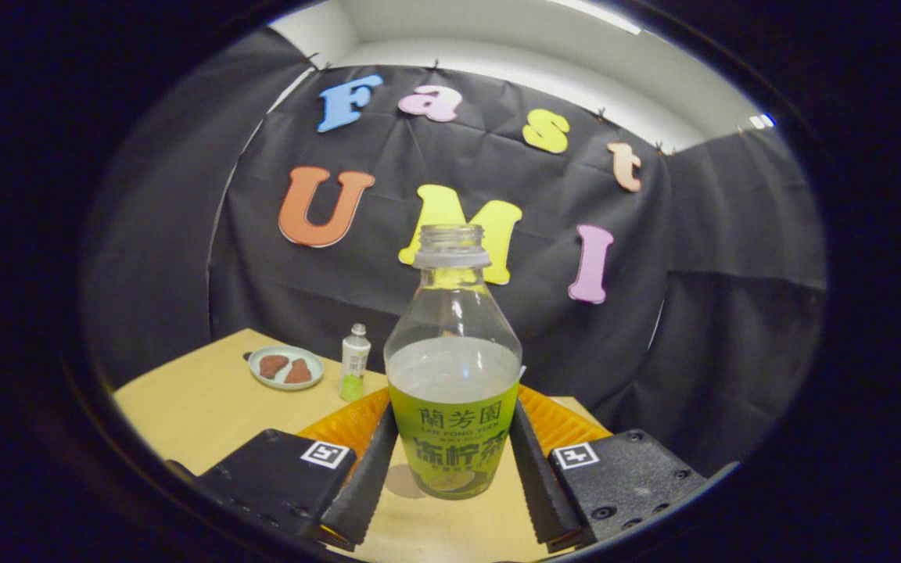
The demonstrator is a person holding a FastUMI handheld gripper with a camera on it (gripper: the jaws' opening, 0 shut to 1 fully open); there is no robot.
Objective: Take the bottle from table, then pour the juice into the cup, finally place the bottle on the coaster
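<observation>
An uncapped clear bottle (452, 367) with a green label stands upright between my fingers, about half full of pale juice. My gripper (454, 413) is shut on it, and both fingertips press the label's sides. A ribbed orange object (341, 426) lies on the wooden table (200, 407) just behind the bottle and fingers, showing on both sides of the bottle. I cannot tell what it is. A dull round patch (403, 481) sits on the table by the bottle's base.
A small white-and-green bottle (354, 363) stands beyond my left finger. Left of it is a pale green plate (286, 367) holding two brown pieces. The table's far edge meets the black cloth wall close behind.
</observation>
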